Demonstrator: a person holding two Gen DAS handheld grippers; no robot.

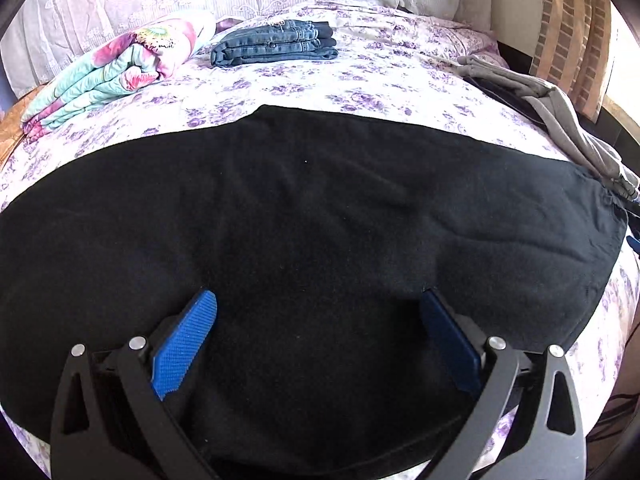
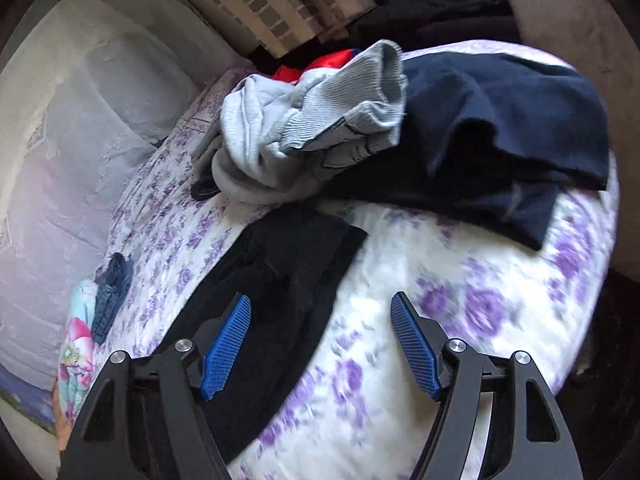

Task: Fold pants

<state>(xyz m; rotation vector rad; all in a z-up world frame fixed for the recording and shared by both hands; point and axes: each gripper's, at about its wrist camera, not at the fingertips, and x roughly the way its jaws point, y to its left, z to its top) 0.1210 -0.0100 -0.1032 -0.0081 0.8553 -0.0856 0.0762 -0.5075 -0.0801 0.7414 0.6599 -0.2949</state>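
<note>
Across the floral bedsheet (image 1: 384,76) the black pants (image 1: 320,208) lie spread flat and wide, looking folded lengthwise once at most, with no crosswise fold made yet as far as the left wrist view shows. The left gripper (image 1: 320,320) hovers over the near edge of the pants, its 2 blue pads spread wide with only dark cloth beneath them and nothing pinched. The right gripper (image 2: 320,336) is likewise spread, its left pad above one end of the pants and its right pad above bare sheet, gripping nothing. At the far side, a stack of folded jeans (image 1: 276,44) sits beside a folded floral blanket (image 1: 116,68), so some garments appear finished. Near the right gripper's view, a grey garment (image 2: 304,120) and a navy garment (image 2: 500,132) lie rumpled in a heap, apparently waiting their turn. By my judgement, this pair is in its early stage: both ends need grasping and bringing over.
</note>
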